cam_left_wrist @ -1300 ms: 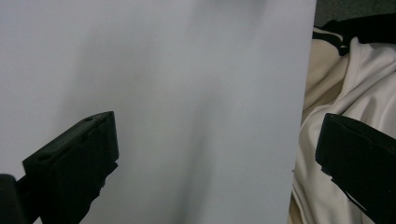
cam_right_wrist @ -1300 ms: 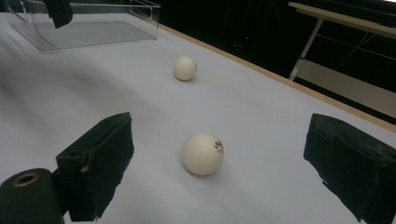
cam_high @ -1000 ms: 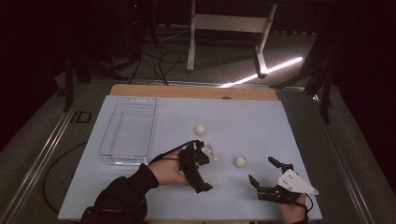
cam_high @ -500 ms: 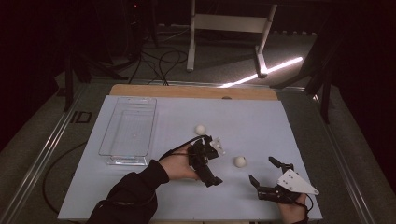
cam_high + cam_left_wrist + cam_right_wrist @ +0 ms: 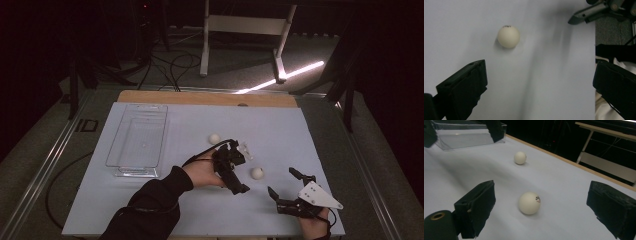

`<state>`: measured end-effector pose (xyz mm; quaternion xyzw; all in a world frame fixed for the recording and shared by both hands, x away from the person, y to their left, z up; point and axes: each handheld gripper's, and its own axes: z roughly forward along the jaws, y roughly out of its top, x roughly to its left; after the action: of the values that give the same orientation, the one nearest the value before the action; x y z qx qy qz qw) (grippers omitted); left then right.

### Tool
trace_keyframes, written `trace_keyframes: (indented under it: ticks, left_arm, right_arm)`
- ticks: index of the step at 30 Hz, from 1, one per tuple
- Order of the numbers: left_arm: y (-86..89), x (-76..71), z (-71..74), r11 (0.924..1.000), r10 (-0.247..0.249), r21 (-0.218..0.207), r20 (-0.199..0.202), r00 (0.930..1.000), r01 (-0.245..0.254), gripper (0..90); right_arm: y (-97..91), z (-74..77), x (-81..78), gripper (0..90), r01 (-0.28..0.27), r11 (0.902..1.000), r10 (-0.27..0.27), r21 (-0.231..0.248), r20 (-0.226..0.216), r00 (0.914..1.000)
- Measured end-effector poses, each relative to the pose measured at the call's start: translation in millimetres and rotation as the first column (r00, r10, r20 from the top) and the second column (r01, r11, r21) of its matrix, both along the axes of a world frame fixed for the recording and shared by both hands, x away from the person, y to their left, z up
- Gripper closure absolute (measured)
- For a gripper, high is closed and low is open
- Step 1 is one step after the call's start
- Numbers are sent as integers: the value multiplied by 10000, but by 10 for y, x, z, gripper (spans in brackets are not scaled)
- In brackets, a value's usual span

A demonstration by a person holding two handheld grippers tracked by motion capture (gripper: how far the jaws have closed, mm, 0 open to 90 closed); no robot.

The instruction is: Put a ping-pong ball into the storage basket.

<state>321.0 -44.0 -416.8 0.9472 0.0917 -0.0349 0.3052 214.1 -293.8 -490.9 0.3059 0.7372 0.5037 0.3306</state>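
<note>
A dim room is seen around the surface (image 5: 280, 125), which is covered by a pale sheet, with a strip of wooden board (image 5: 200, 97) left bare along its far edge. Grey carpeted floor (image 5: 40, 140) is seen on both sides of the surface and beyond it. A white metal frame stand (image 5: 245, 25) is placed on the floor past the far edge, and a bright streak of light (image 5: 287, 77) is cast across the floor beside its right leg. Black cables (image 5: 165, 65) are strewn on the floor near the far left corner. The background farther off is lost in darkness.
</note>
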Motion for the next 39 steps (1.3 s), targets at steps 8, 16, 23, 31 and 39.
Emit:
trace_keyframes:
  ticks: [8,16,23,31,39]
  left_arm:
    - [-140,92,-14,9998,-44,-218,-50,10000,43,4]
    - [-288,203,-152,9998,108,-195,-14,9999,-108,5]
    - [-362,280,-279,9997,259,3,-67,9996,-259,16]
    - [-457,342,-440,9991,281,332,-130,9995,-277,63]
    - [-530,369,-564,9988,340,358,-324,9989,-329,132]
  right_arm:
    - [-13,2,2,83,42,10000,-42,28,41,10000]
    - [-27,10,-1,83,95,9999,-96,108,71,9999]
    - [-27,9,2,83,71,9999,-72,143,61,10000]
    - [-28,2,9,83,18,9999,-19,102,28,10000]
    - [-25,-3,12,83,-63,9999,63,125,-25,10000]
